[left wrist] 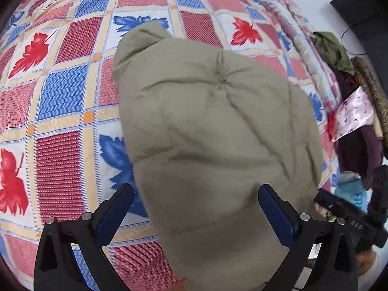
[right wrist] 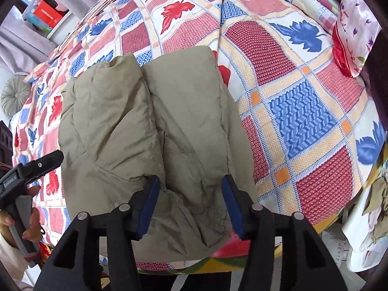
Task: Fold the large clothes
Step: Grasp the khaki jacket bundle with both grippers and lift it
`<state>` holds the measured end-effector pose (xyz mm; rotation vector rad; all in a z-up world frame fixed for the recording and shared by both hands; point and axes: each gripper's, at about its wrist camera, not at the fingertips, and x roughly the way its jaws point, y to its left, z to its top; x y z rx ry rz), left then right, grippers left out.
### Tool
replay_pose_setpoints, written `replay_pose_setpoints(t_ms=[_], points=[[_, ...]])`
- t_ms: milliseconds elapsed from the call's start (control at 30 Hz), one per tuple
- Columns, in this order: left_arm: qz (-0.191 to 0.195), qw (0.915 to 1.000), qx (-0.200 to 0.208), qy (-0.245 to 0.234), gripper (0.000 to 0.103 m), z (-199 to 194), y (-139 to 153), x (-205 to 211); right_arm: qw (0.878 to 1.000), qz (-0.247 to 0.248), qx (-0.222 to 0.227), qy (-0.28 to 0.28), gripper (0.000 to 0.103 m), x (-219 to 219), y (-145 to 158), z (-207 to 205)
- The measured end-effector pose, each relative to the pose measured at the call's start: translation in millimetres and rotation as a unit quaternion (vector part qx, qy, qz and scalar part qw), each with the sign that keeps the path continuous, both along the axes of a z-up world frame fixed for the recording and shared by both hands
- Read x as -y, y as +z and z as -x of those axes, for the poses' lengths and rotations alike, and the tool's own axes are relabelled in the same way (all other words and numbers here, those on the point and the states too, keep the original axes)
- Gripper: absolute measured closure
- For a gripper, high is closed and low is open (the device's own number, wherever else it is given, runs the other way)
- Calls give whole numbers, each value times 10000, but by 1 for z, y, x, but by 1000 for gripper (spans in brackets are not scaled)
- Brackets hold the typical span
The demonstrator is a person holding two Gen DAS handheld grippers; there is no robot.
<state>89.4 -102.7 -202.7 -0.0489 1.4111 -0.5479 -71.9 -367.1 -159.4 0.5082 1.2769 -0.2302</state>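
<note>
Patterned in red and blue leaves on a checked ground, the bedspread (right wrist: 303, 111) fills most of what I see, spread across the bed. On it lies the khaki padded jacket (left wrist: 213, 126), folded into a thick bundle near the bed's front edge, with two puffy sections side by side in my right view. At the bed's far side I make out a heap of dark clothes (left wrist: 351, 143) and a pale satin floral pillow (right wrist: 359, 24). My left tongs (left wrist: 195, 191) hang over the jacket's near end, spread wide with nothing gripped. My right tongs (right wrist: 190, 181) stand apart above the jacket, pads clear of the fabric. A hand (right wrist: 31, 220) holds the left tool's handle.
</note>
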Motion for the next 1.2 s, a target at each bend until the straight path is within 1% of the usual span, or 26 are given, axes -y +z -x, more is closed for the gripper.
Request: replay_pose_setpoints(t_ms=[100,167,300,333,367,433,500,600,667,767,900,1000,1067,1133,1200], points=[[-246,9996,168,30,0,1,-4,-8,10000,57,48,-47,34,6,3,1],[-298,9994,176,48,0,1,-6,-13,9998,137,119,-90,23,12,8,1],[-34,9997,-174,152,0,0,-14,-23,9993,175,230,-218,23,23,10,2],[46,9993,-262,251,0,-1,-16,-26,9993,118,243,-252,21,26,9,1],[101,9989,-327,317,0,-2,-18,-28,9993,50,236,-280,15,29,7,0],[196,9977,-439,476,0,-3,-22,-32,9991,-84,237,-348,14,35,3,0],[219,9972,-413,576,0,-3,-23,-33,9991,-148,197,-344,14,39,-1,-2],[255,9977,-320,539,0,-3,-23,-31,9994,-242,122,-234,14,41,-9,-6],[338,9976,-333,513,0,-5,-23,-31,9992,-338,121,-192,14,44,-14,-8],[742,9936,-635,572,0,-9,-30,-33,9964,-767,288,-210,14,56,-22,-15],[1072,9879,-872,701,0,-13,-39,-36,9902,-1314,369,-296,14,71,-37,-26],[1371,9837,-945,673,0,-15,-43,-37,9867,-1529,469,-292,14,80,-44,-34],[1637,9786,-1069,643,0,-17,-48,-38,9844,-1655,535,-268,14,87,-49,-40],[1746,9754,-1154,688,0,-20,-53,-39,9799,-1904,549,-220,14,92,-57,-46],[1774,9745,-1174,713,0,-23,-59,-39,9742,-2186,533,-184,14,98,-69,-52]])
